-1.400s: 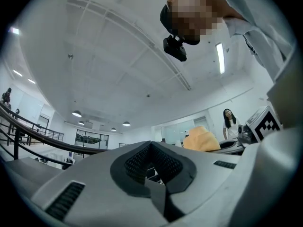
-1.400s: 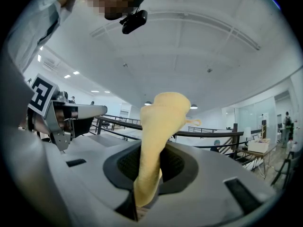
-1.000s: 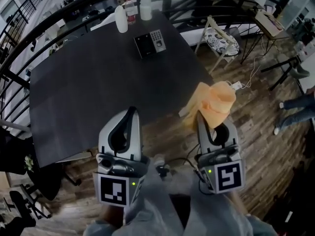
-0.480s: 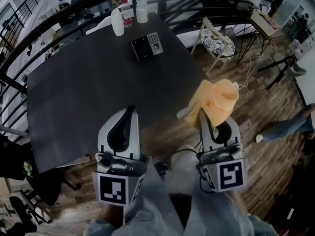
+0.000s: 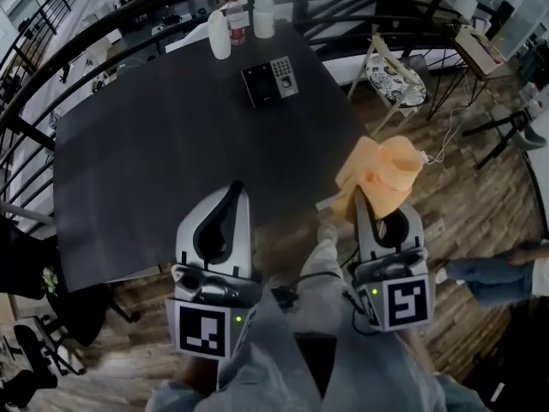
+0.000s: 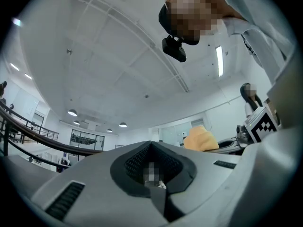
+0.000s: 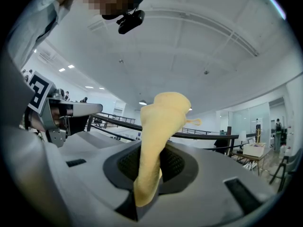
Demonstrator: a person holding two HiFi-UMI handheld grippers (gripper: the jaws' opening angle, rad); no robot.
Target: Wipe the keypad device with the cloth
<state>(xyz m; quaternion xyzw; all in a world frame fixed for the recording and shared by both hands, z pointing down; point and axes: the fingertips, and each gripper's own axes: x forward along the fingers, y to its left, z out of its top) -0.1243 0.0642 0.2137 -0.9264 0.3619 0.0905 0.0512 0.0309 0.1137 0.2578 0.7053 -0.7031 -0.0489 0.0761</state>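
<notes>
The keypad device point(image 5: 270, 80), black with a grey number pad, lies at the far side of the dark table point(image 5: 154, 170). Both grippers are held close to my body, off the table's near edge, pointing up. My right gripper point(image 5: 361, 202) is shut on an orange-yellow cloth point(image 5: 382, 174), which stands bunched above the jaws. In the right gripper view the cloth point(image 7: 161, 122) rises out of the gripper point(image 7: 147, 155) against the ceiling. My left gripper point(image 5: 234, 189) is shut with nothing in it, and its own view shows the gripper point(image 6: 151, 145) closed and the cloth point(image 6: 201, 138) off to the right.
Three bottles point(image 5: 220, 34) stand at the table's far edge beside a black railing. A white folding chair point(image 5: 390, 71) sits right of the table. A cable and plug point(image 5: 433, 154) lie on the wooden floor. A person's leg point(image 5: 502, 269) shows at the right edge.
The head view has shifted slightly, so the table and keypad device sit a little differently in frame. Both grippers keep their pose and the cloth stays held. The person at right has moved.
</notes>
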